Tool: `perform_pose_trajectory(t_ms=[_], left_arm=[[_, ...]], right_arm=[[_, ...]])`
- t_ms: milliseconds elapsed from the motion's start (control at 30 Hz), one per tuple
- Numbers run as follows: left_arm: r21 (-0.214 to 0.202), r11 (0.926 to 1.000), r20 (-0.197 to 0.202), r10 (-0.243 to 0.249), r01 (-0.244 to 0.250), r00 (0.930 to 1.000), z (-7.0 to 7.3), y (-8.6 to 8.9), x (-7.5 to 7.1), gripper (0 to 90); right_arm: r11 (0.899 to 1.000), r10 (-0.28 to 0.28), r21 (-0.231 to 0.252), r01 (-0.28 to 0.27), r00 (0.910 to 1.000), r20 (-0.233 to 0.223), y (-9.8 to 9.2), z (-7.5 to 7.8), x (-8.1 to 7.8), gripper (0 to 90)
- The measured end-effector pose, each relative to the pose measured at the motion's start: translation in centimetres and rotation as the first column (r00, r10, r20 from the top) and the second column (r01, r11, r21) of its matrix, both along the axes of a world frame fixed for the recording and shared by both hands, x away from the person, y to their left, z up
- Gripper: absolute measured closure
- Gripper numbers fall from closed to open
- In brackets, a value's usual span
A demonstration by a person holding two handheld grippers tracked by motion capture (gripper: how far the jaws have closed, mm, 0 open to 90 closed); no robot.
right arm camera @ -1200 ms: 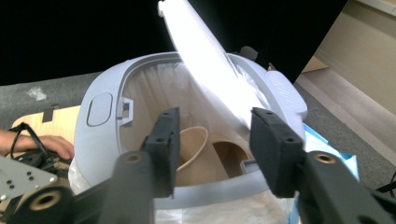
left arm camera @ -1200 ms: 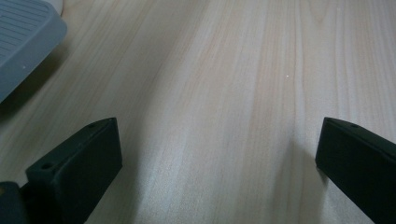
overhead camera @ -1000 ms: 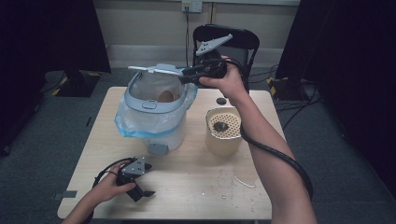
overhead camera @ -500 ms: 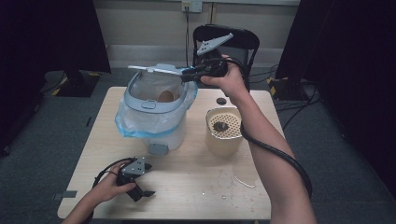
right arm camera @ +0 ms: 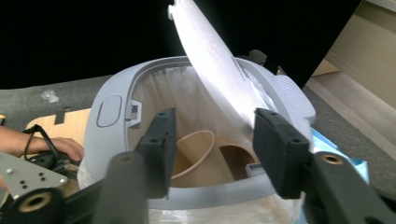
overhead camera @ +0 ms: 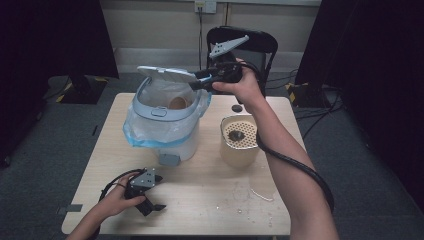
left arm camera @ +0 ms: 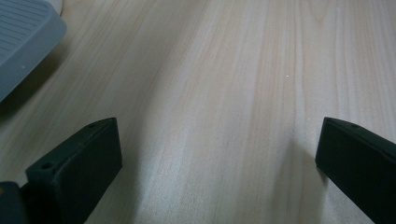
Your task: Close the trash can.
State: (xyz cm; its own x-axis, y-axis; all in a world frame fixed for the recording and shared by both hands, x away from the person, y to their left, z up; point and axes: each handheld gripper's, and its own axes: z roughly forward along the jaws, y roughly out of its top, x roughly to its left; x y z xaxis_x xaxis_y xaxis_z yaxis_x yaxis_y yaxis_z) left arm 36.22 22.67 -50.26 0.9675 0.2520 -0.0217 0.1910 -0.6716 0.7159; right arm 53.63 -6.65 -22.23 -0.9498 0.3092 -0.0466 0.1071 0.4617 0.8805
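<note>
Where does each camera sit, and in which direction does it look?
High view: above the person's side, looking forward and down on the table; both forearms, left tongs, right tongs.
Left gripper view: on the left tongs, facing bare tabletop; jaws wide apart.
Right gripper view: on the right tongs, looking into the bin at a paper cup; the other hand shows.
Shared: bin and cup appear in the high and right gripper views.

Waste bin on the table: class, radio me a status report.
Right gripper over the bin, jaws just opened, nothing between them. Left gripper open, resting on table. Paper cup inside bin, lid up. Nothing blocking.
</note>
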Motion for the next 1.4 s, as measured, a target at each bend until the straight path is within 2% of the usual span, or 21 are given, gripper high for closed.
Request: perform_pose_trajectory(t_ms=[67,233,367,467,567,633,733,867,1000,1033,1067,1100,1200,1233,1333,1400], left_arm=[[0.000,1.0000,0.000,0.000,0.000,1.0000,0.0,0.0,0.0,0.0],[-0.001,1.0000,0.000,0.000,0.000,1.0000,0.0,0.0,0.0,0.0],[-0.001,1.0000,0.000,0.000,0.000,1.0000,0.0,0.0,0.0,0.0],[-0.001,1.0000,0.000,0.001,-0.001,1.0000,0.0,0.0,0.0,0.0],[0.000,1.0000,0.001,0.001,-0.001,1.0000,0.0,0.0,0.0,0.0],[0.000,1.0000,0.000,0.000,0.000,1.0000,0.0,0.0,0.0,0.0],[-0.001,1.0000,0.000,0.001,-0.001,1.0000,0.0,0.0,0.0,0.0],[0.000,1.0000,0.000,0.000,0.000,1.0000,0.0,0.0,0.0,0.0],[-0.001,1.0000,-0.001,0.001,-0.001,1.0000,0.0,0.0,0.0,0.0],[-0.001,1.0000,0.000,0.000,0.000,1.0000,0.0,0.0,0.0,0.0],[-0.001,1.0000,0.000,0.001,-0.001,1.0000,0.0,0.0,0.0,0.0],[-0.001,1.0000,0.000,0.000,-0.001,1.0000,0.0,0.0,0.0,0.0],[-0.004,1.0000,0.001,-0.001,0.001,1.0000,0.0,0.0,0.0,0.0],[-0.001,1.0000,-0.001,0.001,-0.001,1.0000,0.0,0.0,0.0,0.0],[0.000,1.0000,0.000,0.001,-0.001,1.0000,0.0,0.0,0.0,0.0],[-0.001,1.0000,0.000,0.001,-0.001,1.0000,0.0,0.0,0.0,0.0]], right_arm=[[1.000,0.000,0.006,0.000,1.0000,0.002,0.1,0.0,0.0,42.5],[0.999,0.015,-0.035,-0.014,0.9994,0.031,0.5,0.2,-0.2,39.7],[0.998,0.028,-0.063,-0.024,0.9983,0.051,0.9,0.1,-0.2,39.2],[0.997,0.046,-0.063,-0.042,0.9973,0.058,1.6,-0.1,-0.3,39.5],[0.995,0.064,-0.081,-0.060,0.9968,0.048,2.7,-0.4,-0.4,40.1],[0.995,0.067,-0.071,-0.064,0.9969,0.040,3.2,-0.5,-0.5,40.0],[0.996,0.069,-0.052,-0.069,0.9975,0.013,3.3,-0.6,-0.4,37.8],[0.997,0.077,0.010,-0.077,0.9952,-0.060,2.6,-1.1,-0.3,37.0],[0.997,0.076,0.034,-0.072,0.9888,-0.128,2.2,-1.7,-0.2,42.1],[0.997,0.076,0.038,-0.072,0.9869,-0.143,2.2,-1.8,-0.2,45.9],[0.995,0.088,0.054,-0.080,0.9810,-0.173,2.2,-1.8,-0.1,53.9],[0.993,0.104,0.070,-0.091,0.9744,-0.199,2.3,-1.8,-0.1,57.9],[0.993,0.116,0.056,-0.106,0.9697,-0.215,2.7,-2.0,-0.1,60.5],[0.992,0.123,0.058,-0.113,0.9646,-0.233,2.8,-2.2,0.0,62.7],[0.993,0.115,0.056,-0.104,0.9597,-0.257,3.0,-2.8,0.2,69.8],[0.997,0.083,0.019,-0.081,0.9641,-0.252,3.4,-3.1,0.2,76.5]])
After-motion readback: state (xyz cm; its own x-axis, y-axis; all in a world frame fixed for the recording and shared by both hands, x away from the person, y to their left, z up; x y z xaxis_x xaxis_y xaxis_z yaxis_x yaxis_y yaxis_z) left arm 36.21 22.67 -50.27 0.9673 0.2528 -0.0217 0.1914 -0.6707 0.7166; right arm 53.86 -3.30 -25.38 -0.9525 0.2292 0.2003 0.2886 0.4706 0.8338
